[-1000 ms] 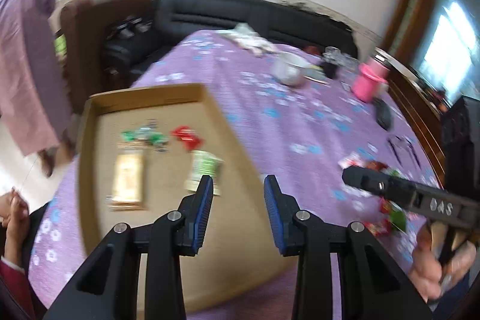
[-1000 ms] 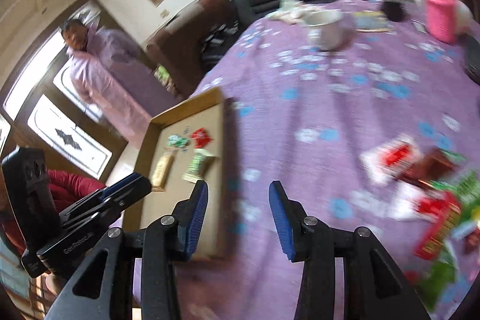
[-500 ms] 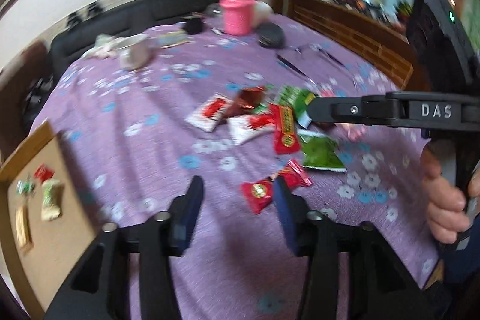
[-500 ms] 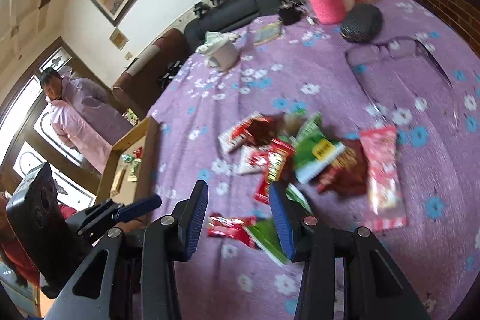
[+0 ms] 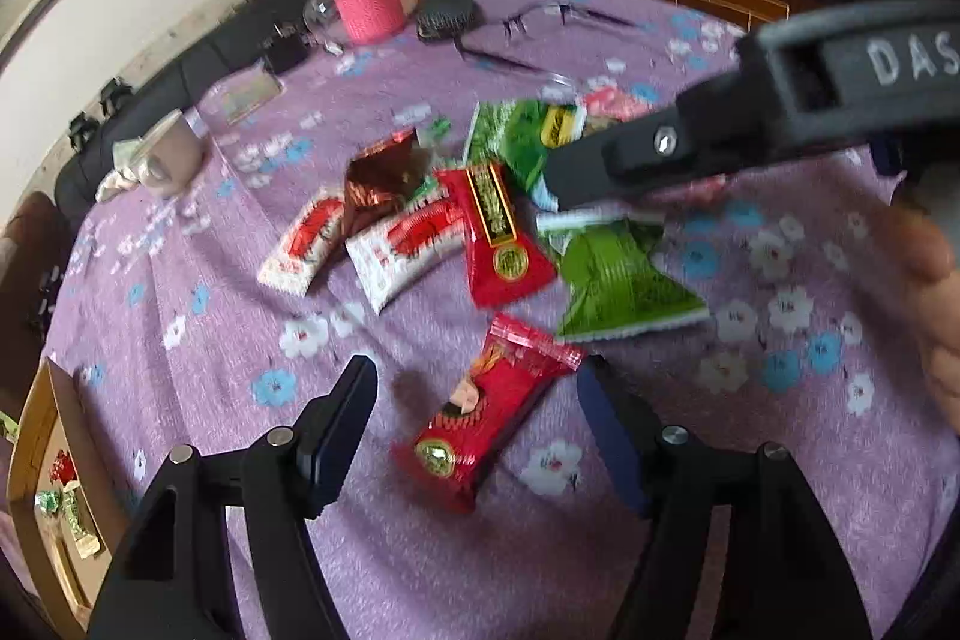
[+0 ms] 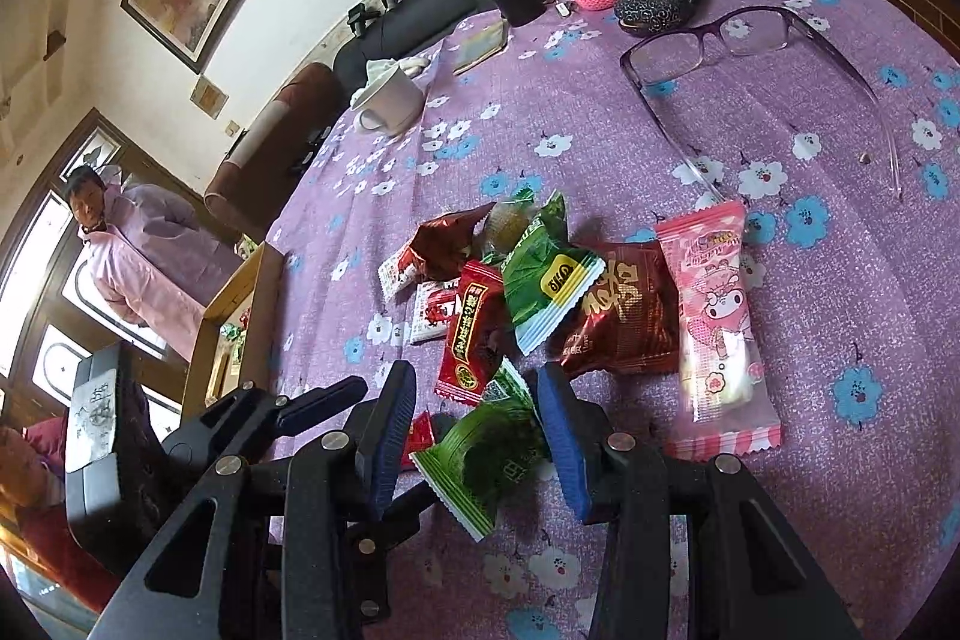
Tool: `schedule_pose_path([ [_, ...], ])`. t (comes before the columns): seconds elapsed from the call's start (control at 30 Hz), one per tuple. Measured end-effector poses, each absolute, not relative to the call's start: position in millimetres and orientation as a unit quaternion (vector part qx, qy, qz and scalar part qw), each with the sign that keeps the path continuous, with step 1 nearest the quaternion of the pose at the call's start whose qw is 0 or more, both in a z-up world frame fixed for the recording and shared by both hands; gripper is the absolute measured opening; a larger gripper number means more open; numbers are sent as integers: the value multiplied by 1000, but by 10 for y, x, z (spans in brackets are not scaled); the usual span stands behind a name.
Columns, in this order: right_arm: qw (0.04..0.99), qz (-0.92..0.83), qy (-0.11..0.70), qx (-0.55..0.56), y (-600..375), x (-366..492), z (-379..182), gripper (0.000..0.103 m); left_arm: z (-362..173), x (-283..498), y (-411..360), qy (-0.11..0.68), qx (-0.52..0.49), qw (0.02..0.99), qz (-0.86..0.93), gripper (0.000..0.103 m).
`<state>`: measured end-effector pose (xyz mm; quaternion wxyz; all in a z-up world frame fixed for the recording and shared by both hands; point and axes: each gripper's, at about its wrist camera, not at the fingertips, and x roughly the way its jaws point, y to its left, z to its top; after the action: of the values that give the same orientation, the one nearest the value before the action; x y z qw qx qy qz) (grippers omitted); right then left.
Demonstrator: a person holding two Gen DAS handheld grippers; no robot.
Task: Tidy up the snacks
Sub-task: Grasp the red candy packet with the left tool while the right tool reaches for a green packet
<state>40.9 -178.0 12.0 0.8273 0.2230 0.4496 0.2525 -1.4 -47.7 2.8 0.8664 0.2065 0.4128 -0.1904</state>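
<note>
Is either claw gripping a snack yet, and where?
No. The left claw straddles a red packet; the right claw straddles a green packet. Neither touches.

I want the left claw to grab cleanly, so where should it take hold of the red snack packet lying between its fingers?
Grip the red snack packet across its narrow middle, coming down from above. It lies flat and slanted on the purple tablecloth, apart from the pile, long sides facing the left claw, which has just been opening.
</note>
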Motion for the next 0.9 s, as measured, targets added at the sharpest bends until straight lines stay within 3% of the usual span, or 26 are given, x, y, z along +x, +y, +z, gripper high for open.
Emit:
schedule_pose_path([
  [0.07, 829, 249, 450, 220, -1779, 412, 109, 45, 28, -22, -473, 414, 202, 867, -190, 59],
  [0.13, 830, 247, 452, 212, -1769, 408, 100, 45, 33, -42, -433, 414, 199, 871, -172, 28],
  [0.2, 832, 245, 454, 204, -1755, 399, 100, 45, 35, -27, -354, 418, 187, 875, -155, 22],
  [0.4, 836, 238, 467, 161, -1609, 369, 61, 60, 77, 110, 58, 428, 113, 893, -81, 20],
  [0.53, 845, 226, 476, 95, -1406, 311, 18, 60, 83, 198, 283, 432, 57, 898, -65, 20],
  [0.57, 851, 224, 469, 77, -1352, 281, 28, 60, 83, 209, 308, 431, 51, 899, -64, 20],
  [0.63, 857, 222, 462, 47, -1272, 236, 34, 44, 88, 224, 333, 428, 42, 901, -66, 20],
  [0.9, 867, 237, 435, 54, -1279, 169, 122, 43, 116, 210, 380, 421, 21, 904, -75, 20],
])
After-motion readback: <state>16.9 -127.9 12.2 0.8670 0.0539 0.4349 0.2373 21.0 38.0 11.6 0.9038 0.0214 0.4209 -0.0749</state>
